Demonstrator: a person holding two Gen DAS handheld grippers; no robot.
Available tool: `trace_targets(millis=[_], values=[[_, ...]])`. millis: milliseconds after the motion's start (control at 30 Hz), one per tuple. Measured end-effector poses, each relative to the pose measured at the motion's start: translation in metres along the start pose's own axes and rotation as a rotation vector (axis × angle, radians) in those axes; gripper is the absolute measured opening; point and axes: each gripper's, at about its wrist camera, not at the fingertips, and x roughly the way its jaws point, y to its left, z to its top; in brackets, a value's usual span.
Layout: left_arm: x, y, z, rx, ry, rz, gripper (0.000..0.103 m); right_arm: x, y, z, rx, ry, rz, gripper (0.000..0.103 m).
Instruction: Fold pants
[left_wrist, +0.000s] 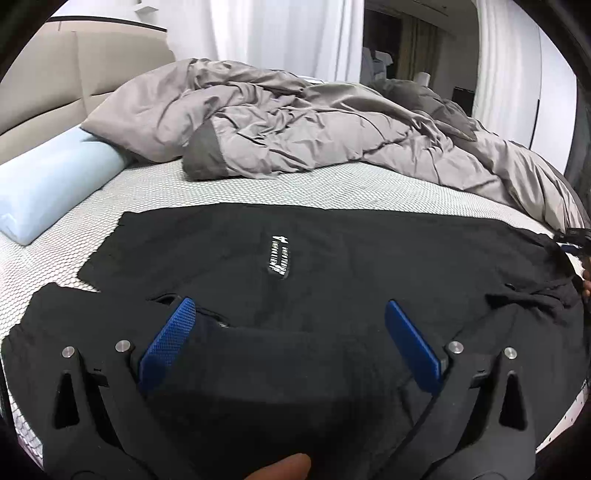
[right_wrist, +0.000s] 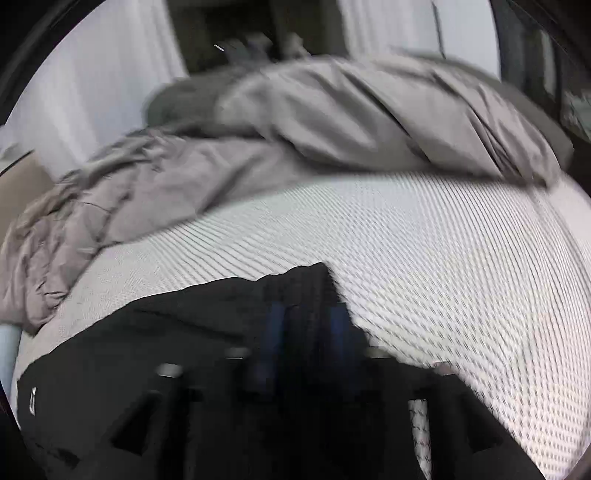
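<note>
Left gripper (left_wrist: 290, 317) spread wide, nothing pinched, over black pants (left_wrist: 332, 251) flat on near mattress (left_wrist: 207, 188). Right gripper (right_wrist: 306, 317), blurred, narrowed on pants' right end; likely pinching cloth. Soft, light, floppy, probably slippery: grab hems or waistband.

Only print seen was a small white logo patch w/ lettering (left_wrist: 279, 257) on the black fabric pants (left_wrist: 369, 258), lying sideways in left wrist view; letters too small to read. Right wrist view showed a tiny white mark (right_wrist: 32, 398) on same pants, blurred, unreadable.
</note>
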Motion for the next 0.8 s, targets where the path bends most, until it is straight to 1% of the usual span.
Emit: trace_targets(millis=[67, 100, 133, 200, 233, 267, 300, 333, 400, 433, 500, 600, 667, 733, 767, 800], values=[[-0.008, 0.006, 0.0, -0.013, -0.013, 0.006, 0.102, -0.023, -0.005, -0.004, 0.01, -0.034, 0.053, 0.048], [-0.01, 0.006, 0.0, -0.015, -0.014, 0.009, 0.102, -0.039, -0.005, -0.008, -0.005, -0.053, 0.07, 0.055], [-0.013, 0.01, 0.0, -0.019, -0.013, 0.017, 0.102, -0.055, -0.003, -0.015, -0.041, -0.062, 0.087, 0.067], [-0.019, 0.016, -0.003, -0.018, -0.009, 0.028, 0.102, -0.084, 0.006, -0.036, -0.152, -0.055, 0.126, 0.079], [-0.021, 0.017, -0.005, -0.017, -0.007, 0.039, 0.102, -0.099, 0.01, -0.052, -0.224, -0.057, 0.139, 0.081], [-0.023, 0.02, -0.007, -0.017, -0.001, 0.056, 0.102, -0.11, 0.01, -0.067, -0.269, -0.059, 0.134, 0.081], [-0.028, 0.026, -0.012, -0.021, 0.004, 0.083, 0.102, -0.119, 0.007, -0.084, -0.296, -0.046, 0.12, 0.081], [-0.031, 0.032, -0.015, -0.027, 0.008, 0.099, 0.102, -0.126, 0.0, -0.103, -0.305, -0.025, 0.126, 0.081], [-0.043, 0.048, -0.024, -0.051, 0.014, 0.138, 0.102, -0.134, -0.013, -0.125, -0.274, 0.011, 0.146, 0.081], [-0.052, 0.062, -0.03, -0.072, 0.02, 0.171, 0.102, -0.139, -0.025, -0.141, -0.247, 0.027, 0.144, 0.081], [-0.068, 0.091, -0.039, -0.139, 0.03, 0.225, 0.102, -0.146, -0.045, -0.155, -0.207, 0.041, 0.133, 0.081], [-0.098, 0.142, -0.057, -0.276, 0.017, 0.294, 0.102, -0.159, -0.065, -0.174, -0.145, 0.025, 0.119, 0.081], [-0.113, 0.173, -0.068, -0.353, 0.005, 0.287, 0.1, -0.169, -0.075, -0.19, -0.11, 0.019, 0.132, 0.081], [-0.12, 0.2, -0.08, -0.42, 0.025, 0.253, 0.088, -0.175, -0.08, -0.204, -0.09, 0.005, 0.147, 0.081], [-0.12, 0.207, -0.084, -0.434, 0.045, 0.245, 0.076, -0.177, -0.081, -0.208, -0.084, -0.001, 0.157, 0.081], [-0.119, 0.21, -0.086, -0.437, 0.06, 0.236, 0.068, -0.178, -0.08, -0.213, -0.079, 0.0, 0.167, 0.081]])
